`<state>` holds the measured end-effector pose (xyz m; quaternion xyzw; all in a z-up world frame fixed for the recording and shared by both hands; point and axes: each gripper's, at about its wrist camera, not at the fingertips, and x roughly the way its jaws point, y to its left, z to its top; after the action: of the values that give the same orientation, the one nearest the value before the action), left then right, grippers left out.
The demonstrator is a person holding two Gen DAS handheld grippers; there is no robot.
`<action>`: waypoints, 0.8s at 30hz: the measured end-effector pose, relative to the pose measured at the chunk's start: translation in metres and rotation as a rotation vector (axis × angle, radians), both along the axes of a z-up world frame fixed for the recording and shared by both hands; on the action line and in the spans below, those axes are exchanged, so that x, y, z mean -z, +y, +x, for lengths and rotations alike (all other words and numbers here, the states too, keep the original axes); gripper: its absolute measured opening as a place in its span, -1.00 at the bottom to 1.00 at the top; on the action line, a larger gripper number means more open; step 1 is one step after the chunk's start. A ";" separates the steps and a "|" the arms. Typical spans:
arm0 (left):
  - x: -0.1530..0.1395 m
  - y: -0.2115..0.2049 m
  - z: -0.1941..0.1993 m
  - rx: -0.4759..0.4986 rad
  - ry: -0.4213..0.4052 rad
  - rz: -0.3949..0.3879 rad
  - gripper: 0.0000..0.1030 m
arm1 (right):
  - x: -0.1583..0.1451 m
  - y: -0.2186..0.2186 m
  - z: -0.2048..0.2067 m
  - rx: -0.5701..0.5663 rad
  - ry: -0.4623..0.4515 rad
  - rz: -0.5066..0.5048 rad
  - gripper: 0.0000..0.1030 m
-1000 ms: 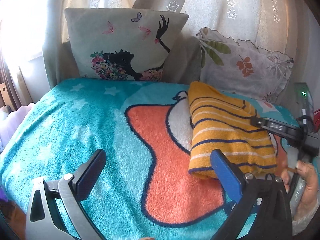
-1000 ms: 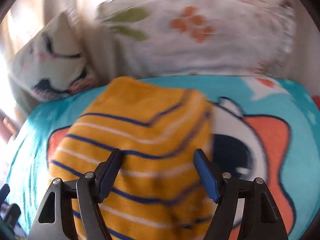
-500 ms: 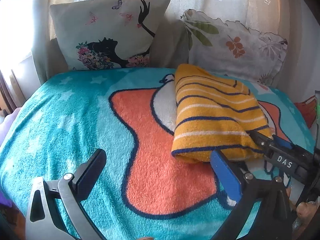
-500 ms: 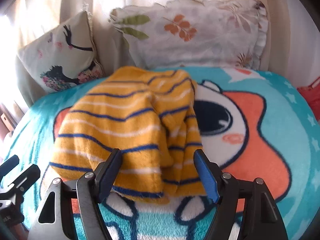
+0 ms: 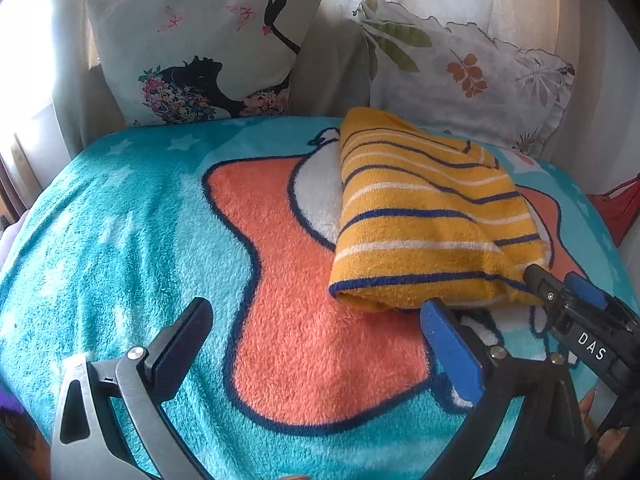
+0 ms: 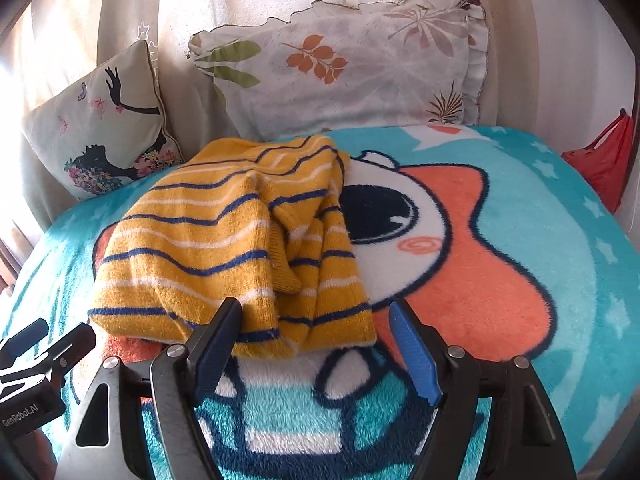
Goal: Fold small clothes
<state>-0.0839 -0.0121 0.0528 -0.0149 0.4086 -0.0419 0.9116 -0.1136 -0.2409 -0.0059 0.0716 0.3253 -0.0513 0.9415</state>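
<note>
A small yellow sweater [image 5: 424, 216] with blue and white stripes lies folded on the teal and orange fleece blanket [image 5: 160, 232]; in the right wrist view the sweater [image 6: 224, 240] lies just ahead of the fingers. My left gripper [image 5: 316, 332] is open and empty, low over the blanket, left of and in front of the sweater. My right gripper [image 6: 316, 332] is open and empty, just before the sweater's near edge. It shows at the right in the left wrist view [image 5: 568, 292]. The left gripper shows at the lower left of the right wrist view [image 6: 44, 340].
Two cushions stand at the back against the curtain: one with a black silhouette print [image 5: 208, 48] and one with a leaf print [image 5: 464, 76]. A red bag [image 6: 600, 160] hangs at the bed's right edge.
Both grippers have drawn back from the sweater toward the near side of the bed. The sweater lies let go and has settled flat. Both stay open.
</note>
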 end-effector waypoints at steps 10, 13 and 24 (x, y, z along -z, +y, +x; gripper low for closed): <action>0.005 0.000 0.001 0.011 0.024 -0.008 1.00 | 0.000 0.006 -0.002 0.001 0.004 -0.021 0.55; 0.006 0.000 0.001 0.016 0.025 -0.007 1.00 | 0.000 0.006 -0.002 0.002 0.006 -0.018 0.55; 0.013 0.004 0.002 0.015 0.050 -0.018 1.00 | -0.006 0.012 -0.010 0.009 -0.015 -0.073 0.55</action>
<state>-0.0816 -0.0085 0.0402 -0.0213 0.4309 -0.0520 0.9007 -0.1237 -0.2285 -0.0003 0.0389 0.3159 -0.0668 0.9456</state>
